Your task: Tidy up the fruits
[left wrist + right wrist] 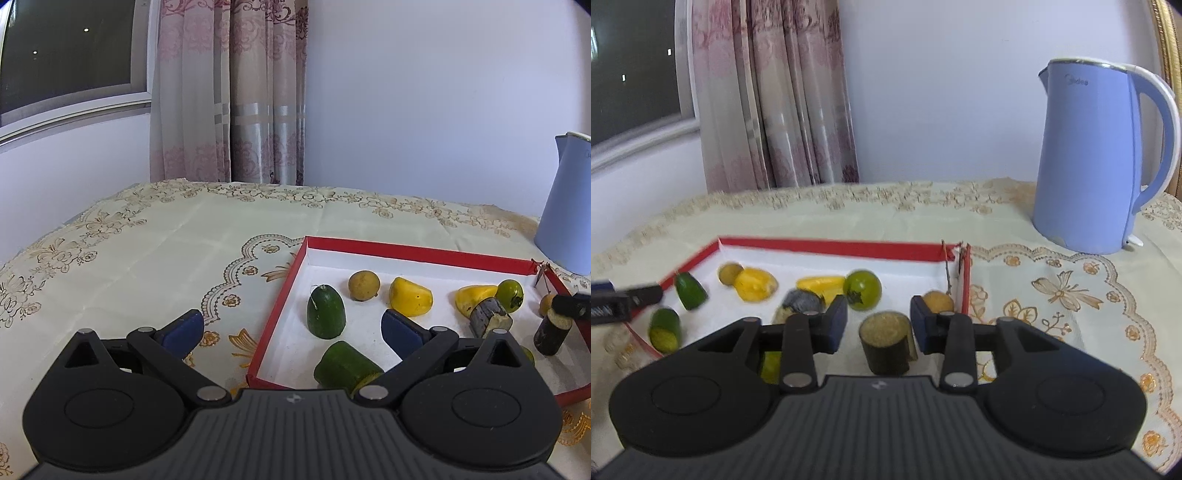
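Observation:
A shallow red-rimmed tray (406, 249) (831, 244) with a white floor holds several fruit pieces: two green cucumber halves (326, 312) (345, 365), a brownish round fruit (364, 285), two yellow pieces (410, 296) (755, 284), a green tomato (863, 289) and dark cut cylinders (489, 321). My left gripper (291, 326) is open and empty over the tray's left rim. My right gripper (879, 323) is open, its blue pads on either side of an upright dark cylinder (886, 341), apart from it. Its tip shows in the left wrist view (570, 304).
A blue electric kettle (1100, 158) stands at the back right of the table. An embroidered cream tablecloth (147, 251) covers the table. A curtain (229, 92) and a window hang behind. The tray's right corner (962, 258) is torn.

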Demonstrator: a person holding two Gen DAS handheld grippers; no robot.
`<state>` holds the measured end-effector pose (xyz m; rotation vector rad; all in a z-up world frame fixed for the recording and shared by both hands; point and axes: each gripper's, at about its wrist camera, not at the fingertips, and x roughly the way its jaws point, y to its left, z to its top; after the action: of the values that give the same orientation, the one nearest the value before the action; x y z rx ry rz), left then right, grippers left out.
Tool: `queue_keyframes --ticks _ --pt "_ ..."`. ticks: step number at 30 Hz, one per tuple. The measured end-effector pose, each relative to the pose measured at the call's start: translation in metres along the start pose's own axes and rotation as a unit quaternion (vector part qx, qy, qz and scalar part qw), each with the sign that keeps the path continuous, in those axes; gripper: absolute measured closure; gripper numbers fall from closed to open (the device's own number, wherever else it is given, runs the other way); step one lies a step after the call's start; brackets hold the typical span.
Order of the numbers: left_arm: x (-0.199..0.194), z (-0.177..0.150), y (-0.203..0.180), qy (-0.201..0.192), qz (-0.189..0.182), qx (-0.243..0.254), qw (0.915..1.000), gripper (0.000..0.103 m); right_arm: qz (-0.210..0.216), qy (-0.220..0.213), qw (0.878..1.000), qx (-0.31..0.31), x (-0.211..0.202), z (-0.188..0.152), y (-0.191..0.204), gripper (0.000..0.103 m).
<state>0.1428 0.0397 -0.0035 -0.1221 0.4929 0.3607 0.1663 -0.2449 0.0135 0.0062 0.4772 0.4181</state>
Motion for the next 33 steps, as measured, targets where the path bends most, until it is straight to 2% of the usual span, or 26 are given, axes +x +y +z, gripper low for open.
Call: queue_keyframes --ticks 3,5,9,13,17,23,28,33 --pt "0.001 0.000 0.000 0.009 0.000 0.000 1.0000 0.000 0.000 -0.024 1.000 0.000 -0.012 0.007 0.001 0.054" --pt "0.002 0.000 0.000 0.015 -0.003 -0.003 0.9999 0.000 -0.007 -0.037 0.999 0.000 -0.023 0.013 0.005 0.039" --pt "0.000 0.000 0.002 0.008 -0.010 -0.009 0.9999 0.000 -0.011 -0.063 0.998 0.000 -0.059 0.021 0.018 0.026" --pt "-0.002 0.002 0.000 0.017 -0.007 -0.010 0.9998 0.000 -0.032 -0.084 0.995 -0.032 -0.098 0.006 0.035 0.011" --pt "-0.016 0.001 -0.004 0.016 -0.014 0.006 0.9998 0.000 -0.052 -0.080 0.994 -0.053 -0.122 -0.020 0.046 0.002" --pt "-0.041 -0.009 -0.012 0.012 -0.013 0.049 0.9987 0.000 -0.047 -0.035 0.996 -0.062 -0.127 -0.051 0.052 0.000" --pt "-0.054 -0.011 -0.013 0.015 -0.035 0.044 0.9983 0.000 -0.039 -0.022 0.998 -0.051 -0.129 -0.063 0.053 0.000" --pt "-0.058 -0.014 -0.016 0.018 -0.041 0.038 0.9983 0.000 -0.042 -0.017 0.997 -0.055 -0.125 -0.064 0.054 0.000"
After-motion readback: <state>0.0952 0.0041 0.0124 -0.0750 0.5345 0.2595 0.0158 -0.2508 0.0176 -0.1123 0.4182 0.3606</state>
